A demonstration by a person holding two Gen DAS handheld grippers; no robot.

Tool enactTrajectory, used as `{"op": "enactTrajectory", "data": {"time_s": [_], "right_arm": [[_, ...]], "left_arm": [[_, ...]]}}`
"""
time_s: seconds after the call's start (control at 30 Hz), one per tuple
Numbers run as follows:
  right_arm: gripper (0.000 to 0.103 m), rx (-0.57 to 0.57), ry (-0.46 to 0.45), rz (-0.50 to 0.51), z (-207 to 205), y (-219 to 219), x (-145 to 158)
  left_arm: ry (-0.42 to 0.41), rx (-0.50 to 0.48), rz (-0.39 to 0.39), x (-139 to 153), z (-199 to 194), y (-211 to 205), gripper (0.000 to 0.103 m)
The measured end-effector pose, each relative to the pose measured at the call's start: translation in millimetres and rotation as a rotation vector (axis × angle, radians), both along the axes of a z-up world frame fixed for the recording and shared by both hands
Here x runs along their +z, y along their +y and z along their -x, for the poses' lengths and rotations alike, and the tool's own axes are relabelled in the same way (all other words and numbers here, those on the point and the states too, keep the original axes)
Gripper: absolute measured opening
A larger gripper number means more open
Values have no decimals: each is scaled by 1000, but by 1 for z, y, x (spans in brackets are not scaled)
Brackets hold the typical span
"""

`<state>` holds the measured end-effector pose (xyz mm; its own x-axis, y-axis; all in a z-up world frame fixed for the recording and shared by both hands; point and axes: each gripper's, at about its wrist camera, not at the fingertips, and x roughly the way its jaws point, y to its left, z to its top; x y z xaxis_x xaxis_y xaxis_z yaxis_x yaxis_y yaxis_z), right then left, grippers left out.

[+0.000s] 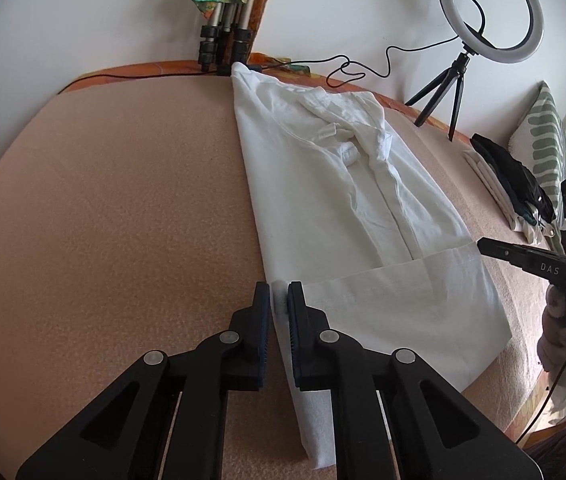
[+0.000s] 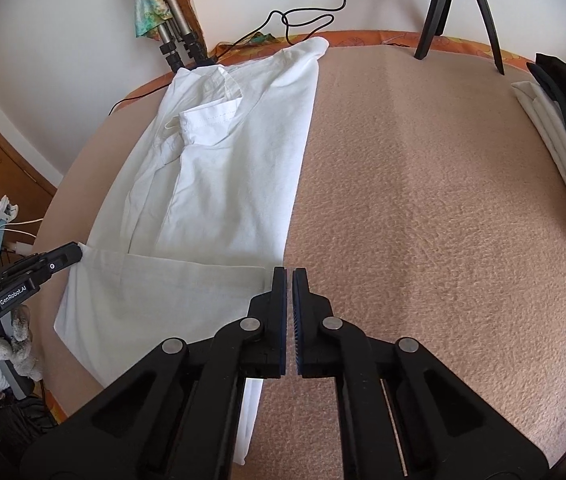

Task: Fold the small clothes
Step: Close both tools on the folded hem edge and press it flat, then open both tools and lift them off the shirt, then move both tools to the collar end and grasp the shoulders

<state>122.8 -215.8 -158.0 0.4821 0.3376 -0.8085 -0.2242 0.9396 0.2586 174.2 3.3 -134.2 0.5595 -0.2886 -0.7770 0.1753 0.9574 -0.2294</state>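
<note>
ring light (image 1: pixel 491 8) top cropped | shirt (image 2: pixel 251 420) hem behind right gripper (image 2: pixel 288 280)

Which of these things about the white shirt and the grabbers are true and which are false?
1. The white shirt lies on a green blanket. False: the blanket is peach.
2. The left gripper pinches the shirt's hem. True.
3. The ring light lies flat on the bed. False: it stands on a small tripod.
4. A pile of folded clothes sits apart from the shirt. True.
5. The right gripper has its jaws wide open. False: they are nearly together at the shirt's edge.
</note>
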Motion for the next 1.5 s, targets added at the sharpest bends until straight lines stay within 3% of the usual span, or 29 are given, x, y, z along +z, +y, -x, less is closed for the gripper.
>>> {"op": "enactTrajectory", "data": {"time_s": [0.13, 0.2, 0.33, 0.4, 0.47, 0.83, 1.03, 1.23, 1.5], "right_arm": [[4, -10, -15, -22, 3, -6, 11], [4, -11, -23, -30, 3, -8, 17], [8, -24, -41, -41, 0, -11, 26], [25, -35, -43, -63, -6, -14, 30], [35, -41, -66, -54, -14, -15, 36], [35, -19, -78, -65, -106, -26, 48], [35, 2, -80, -62, -154, -23, 33], [35, 8, -53, -136, -201, -19, 15], [35, 54, -52, -169, -217, -10, -7]], "left_arm": [[-52, 2, 0, 18, 2, 3, 24], [-68, 2, 7, 25, 3, 6, 50], [-91, 21, 14, 41, -2, 17, 51], [-96, 42, 32, 50, -10, 29, 51], [-105, 57, 29, 59, -23, 39, 51], [-134, 20, -38, 73, -119, 51, 51], [-149, -73, -22, 72, -169, 16, 51], [-135, -170, 4, 63, -213, -37, 51], [-51, -336, 82, 47, -271, -120, 51]]}}
